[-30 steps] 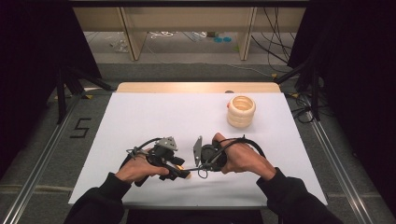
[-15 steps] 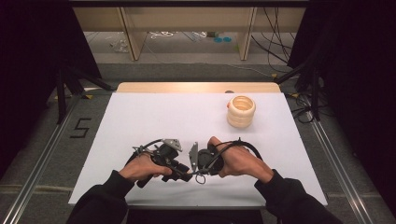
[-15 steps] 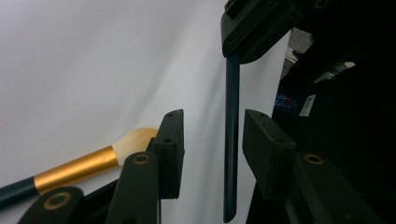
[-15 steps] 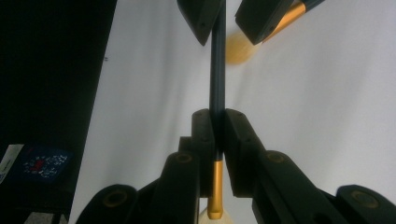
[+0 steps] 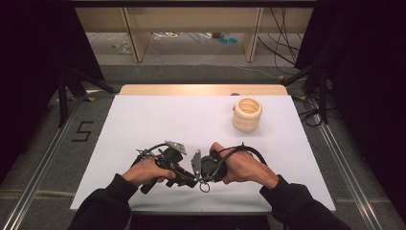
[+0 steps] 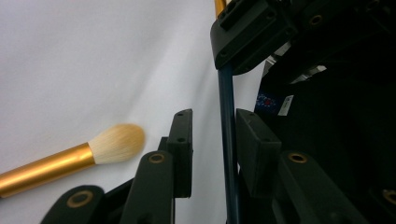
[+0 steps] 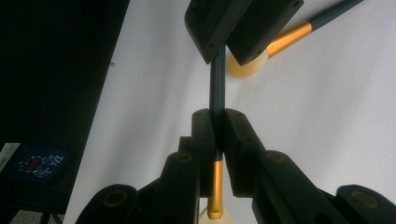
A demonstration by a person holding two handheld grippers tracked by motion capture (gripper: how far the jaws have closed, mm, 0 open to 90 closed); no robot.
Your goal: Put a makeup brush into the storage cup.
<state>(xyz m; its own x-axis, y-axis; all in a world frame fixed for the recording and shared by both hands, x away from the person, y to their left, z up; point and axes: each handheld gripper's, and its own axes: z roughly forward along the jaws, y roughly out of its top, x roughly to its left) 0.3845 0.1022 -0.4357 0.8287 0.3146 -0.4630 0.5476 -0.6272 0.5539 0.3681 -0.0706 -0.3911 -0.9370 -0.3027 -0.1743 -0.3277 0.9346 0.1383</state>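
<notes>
My right gripper is shut on the dark blue handle of a makeup brush, just above its gold ferrule. My left gripper faces it, and its jaws have just been closing with that handle between them. A gap still shows between the handle and one pad. In the high view both grippers meet near the table's front edge, the left and the right. A second brush with cream bristles lies on the white table.
A cream ribbed cup stands at the back right of the white table top. The second brush lies close beside the grippers. Dark curtains and metal rails flank the table.
The two hands have drawn a little closer together near the front edge. The right gripper keeps its hold on the brush.
</notes>
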